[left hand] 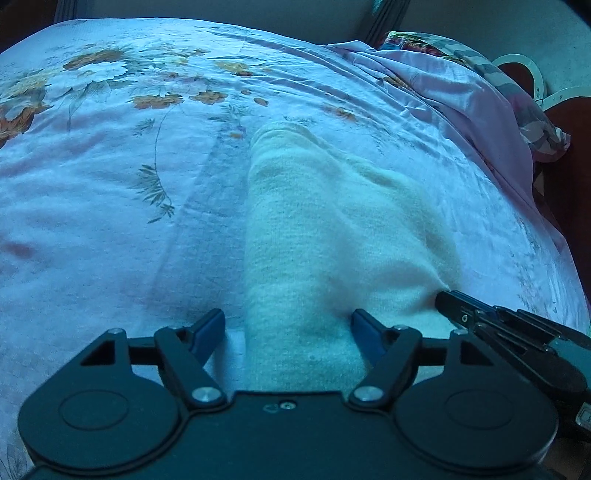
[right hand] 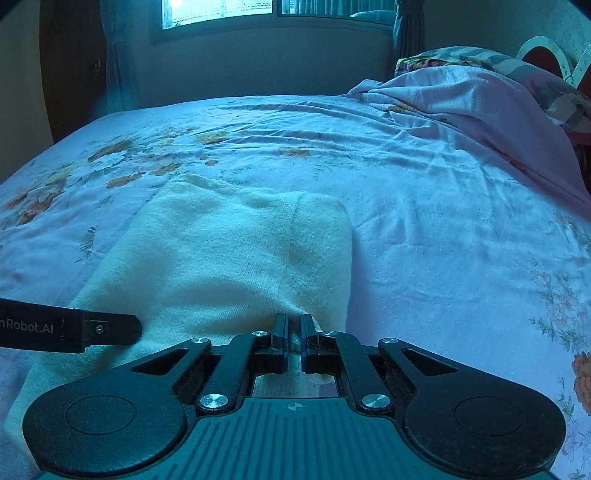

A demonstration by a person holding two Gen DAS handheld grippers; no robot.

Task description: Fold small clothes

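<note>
A cream knitted garment [left hand: 325,221] lies lengthwise on the floral bed sheet [left hand: 110,177], folded into a long band. My left gripper [left hand: 287,325] is open at its near end. The garment's left edge lies between the blue pads, the left pad over bare sheet, and neither pad presses the cloth. My right gripper [right hand: 294,325] is shut on the near edge of the same garment [right hand: 229,251], and a pinch of cloth shows between its pads. In the left wrist view the right gripper [left hand: 445,299] bites the garment's right corner. One finger of the left gripper [right hand: 110,328] shows in the right wrist view.
A crumpled pink blanket [right hand: 480,107] and a patterned pillow [right hand: 461,55] are heaped at the far right of the bed. A window [right hand: 221,14] and curtains stand beyond the bed's far edge. A headboard [right hand: 543,51] rises at the right.
</note>
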